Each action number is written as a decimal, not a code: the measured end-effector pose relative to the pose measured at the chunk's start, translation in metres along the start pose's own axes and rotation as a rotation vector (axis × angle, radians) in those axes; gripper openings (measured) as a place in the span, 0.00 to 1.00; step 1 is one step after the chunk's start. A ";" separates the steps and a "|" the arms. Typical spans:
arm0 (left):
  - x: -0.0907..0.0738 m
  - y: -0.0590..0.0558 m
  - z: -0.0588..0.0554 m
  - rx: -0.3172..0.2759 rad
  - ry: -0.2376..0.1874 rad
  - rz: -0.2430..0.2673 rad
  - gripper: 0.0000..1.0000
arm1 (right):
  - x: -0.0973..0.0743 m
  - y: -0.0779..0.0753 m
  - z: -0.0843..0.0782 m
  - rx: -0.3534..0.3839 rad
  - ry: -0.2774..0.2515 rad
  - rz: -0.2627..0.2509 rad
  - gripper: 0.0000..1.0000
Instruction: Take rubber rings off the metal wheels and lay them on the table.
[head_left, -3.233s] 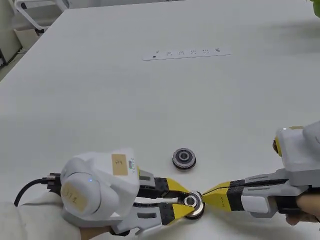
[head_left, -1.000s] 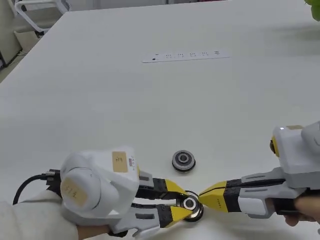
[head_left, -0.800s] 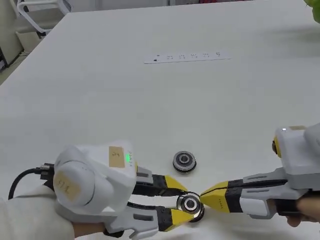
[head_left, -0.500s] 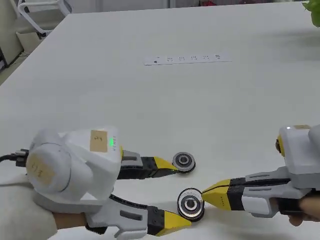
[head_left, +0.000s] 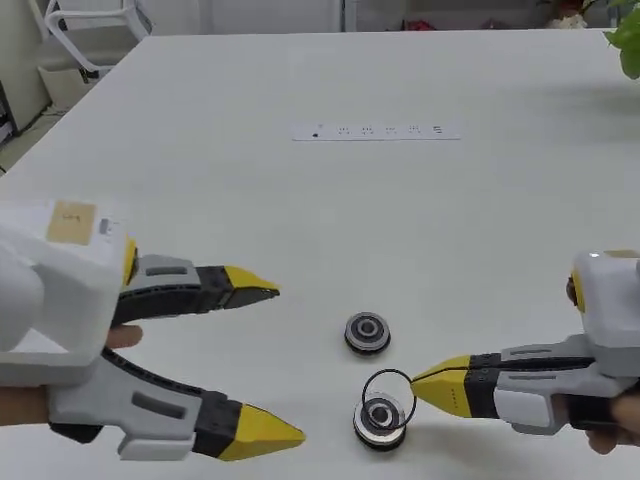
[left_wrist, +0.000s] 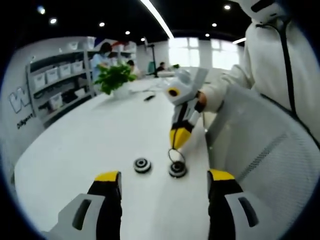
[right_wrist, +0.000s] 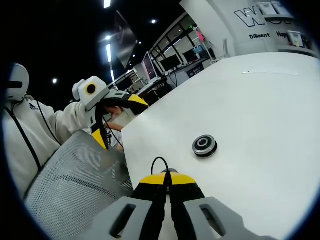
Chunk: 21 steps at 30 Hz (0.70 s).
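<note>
Rubber ring (head_left: 387, 372), a thin black loop, stands over the shiny round metal wheel (head_left: 380, 418), pinched in the right gripper (head_left: 418, 385)'s closed yellow-tipped jaws. The left gripper (head_left: 288, 362)'s jaws gape wide.

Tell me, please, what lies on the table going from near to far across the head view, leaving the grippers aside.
Near metal wheel → far metal wheel → power strip.

Cuts off the left gripper (head_left: 288, 362) body at the head view's left edge, the right gripper (head_left: 418, 383) body at its right. In the right gripper view, hides most of the near wheel (head_left: 380, 415) and the rubber ring (right_wrist: 159, 158) base behind closed tips. Cannot read the power strip (head_left: 376, 131) markings: too small.
</note>
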<state>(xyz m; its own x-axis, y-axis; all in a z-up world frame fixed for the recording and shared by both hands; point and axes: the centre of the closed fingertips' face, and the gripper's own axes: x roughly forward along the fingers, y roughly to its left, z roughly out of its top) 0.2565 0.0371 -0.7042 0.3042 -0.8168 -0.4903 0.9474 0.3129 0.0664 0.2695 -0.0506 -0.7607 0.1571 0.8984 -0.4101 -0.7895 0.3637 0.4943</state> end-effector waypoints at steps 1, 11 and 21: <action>-0.004 0.002 0.000 -0.002 -0.003 0.011 0.72 | -0.001 0.000 0.001 -0.009 0.003 -0.006 0.00; -0.045 0.012 0.002 -0.015 -0.040 0.121 0.87 | -0.006 0.010 0.009 -0.044 0.017 -0.006 0.00; -0.066 0.004 -0.009 -0.093 -0.077 0.181 0.97 | -0.010 0.017 0.018 -0.061 0.023 0.002 0.00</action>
<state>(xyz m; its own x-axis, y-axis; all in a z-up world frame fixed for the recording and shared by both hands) 0.2390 0.0969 -0.6794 0.4783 -0.7770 -0.4093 0.8647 0.4981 0.0649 0.2648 -0.0491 -0.7340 0.1421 0.8932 -0.4267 -0.8248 0.3452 0.4478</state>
